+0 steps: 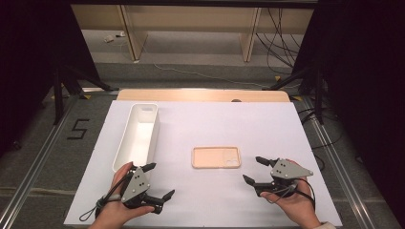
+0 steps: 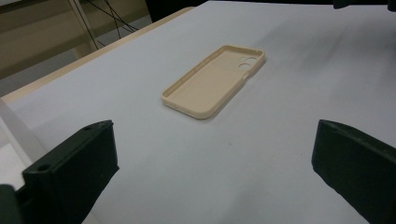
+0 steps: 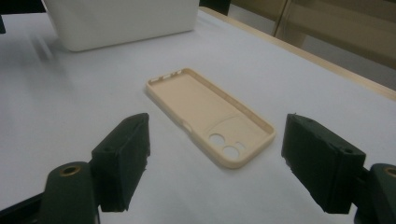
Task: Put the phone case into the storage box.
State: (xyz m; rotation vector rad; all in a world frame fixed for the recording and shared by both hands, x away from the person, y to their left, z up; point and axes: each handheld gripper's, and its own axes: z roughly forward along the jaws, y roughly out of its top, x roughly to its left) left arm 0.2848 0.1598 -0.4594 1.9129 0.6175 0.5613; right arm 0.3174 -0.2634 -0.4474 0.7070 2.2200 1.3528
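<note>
Under both my grippers lies one white sheet (image 1: 200,124) covering the table, the largest thing here, and everything else rests on it. Next in size is a single long white bin (image 1: 138,136), open at the top, standing just ahead of my left gripper (image 1: 161,181) with its near end close to the outer jaw. In the right gripper view the bin (image 3: 121,21) sits far beyond the jaws, up at the top, well past anything I could touch.

Smallest is the one beige phone case (image 1: 216,157), lying flat with its hollow side up and two round camera holes showing. It rests between my two grippers and a little ahead of them, touching neither. From my left gripper the case (image 2: 215,81) lies ahead of the gap between the jaws, well apart from them. From my right gripper (image 1: 255,171) the case (image 3: 210,116) lies nearer, its camera-hole end closest to the gap, with nothing in the way.

Both pairs of jaws are spread wide and hold nothing.
</note>
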